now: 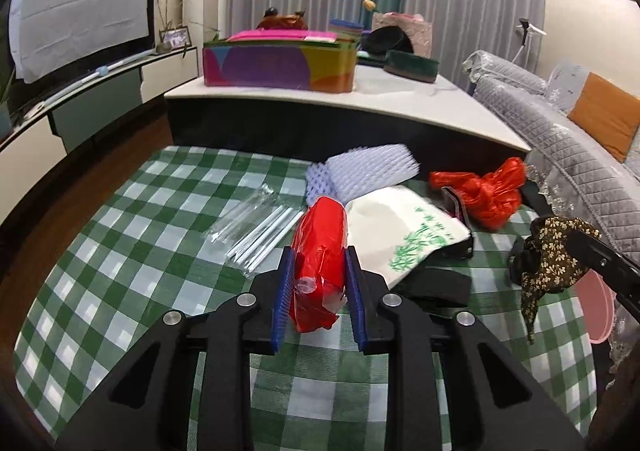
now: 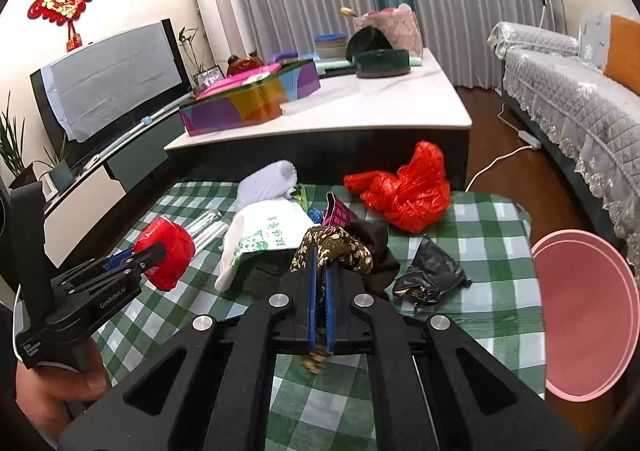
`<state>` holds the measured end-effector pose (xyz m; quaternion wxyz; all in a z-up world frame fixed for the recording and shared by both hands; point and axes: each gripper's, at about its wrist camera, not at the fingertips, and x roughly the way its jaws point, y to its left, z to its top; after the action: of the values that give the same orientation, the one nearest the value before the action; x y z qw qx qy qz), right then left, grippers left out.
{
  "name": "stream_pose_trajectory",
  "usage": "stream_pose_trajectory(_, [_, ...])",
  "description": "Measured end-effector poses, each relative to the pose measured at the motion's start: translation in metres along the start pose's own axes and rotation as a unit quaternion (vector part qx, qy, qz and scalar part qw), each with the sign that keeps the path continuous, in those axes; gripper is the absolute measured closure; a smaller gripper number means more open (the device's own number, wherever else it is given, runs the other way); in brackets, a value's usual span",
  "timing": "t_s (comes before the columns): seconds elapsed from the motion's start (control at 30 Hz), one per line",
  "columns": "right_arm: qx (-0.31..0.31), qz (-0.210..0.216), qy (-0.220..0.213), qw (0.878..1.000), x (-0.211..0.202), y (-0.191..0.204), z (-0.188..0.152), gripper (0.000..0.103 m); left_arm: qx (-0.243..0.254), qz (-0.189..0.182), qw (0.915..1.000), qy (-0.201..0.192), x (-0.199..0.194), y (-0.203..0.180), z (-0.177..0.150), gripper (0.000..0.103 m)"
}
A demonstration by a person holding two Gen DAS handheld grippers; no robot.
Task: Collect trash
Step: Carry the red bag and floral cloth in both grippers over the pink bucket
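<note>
My left gripper is shut on a red plastic wrapper and holds it above the green checked tablecloth. The right wrist view shows that gripper with the red wrapper at the left. My right gripper is shut on a dark floral cloth, which also shows in the left wrist view. A pink bin stands at the right edge of the table.
On the cloth lie a red plastic bag, a white bag with green print, white foam netting, clear wrapped straws and a black crumpled bag. A white coffee table stands behind, a grey sofa at the right.
</note>
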<state>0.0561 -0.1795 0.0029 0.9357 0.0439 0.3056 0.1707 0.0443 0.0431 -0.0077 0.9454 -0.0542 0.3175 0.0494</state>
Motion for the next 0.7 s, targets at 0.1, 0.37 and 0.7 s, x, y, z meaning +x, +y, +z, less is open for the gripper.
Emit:
stream_pose_trajectory(0.1, [-0.004, -0.002, -0.009, 1.0, -0.01, 0.0, 0.002, 0.099, 0.005, -0.01, 0.9999, -0.007, -0.009, -0.006, 0.0, 0.078])
stream_pose_trajectory(0.37, [-0.011, -0.015, -0.03, 0.999, -0.036, -0.003, 0.005, 0.099, 0.022, -0.041, 0.9987, -0.021, -0.026, -0.023, -0.001, 0.078])
stream_pose_trajectory(0.7, [-0.001, -0.05, -0.059, 0.997, -0.077, -0.026, 0.009, 0.099, 0.053, -0.078, 0.995, -0.033, -0.042, -0.055, -0.003, 0.078])
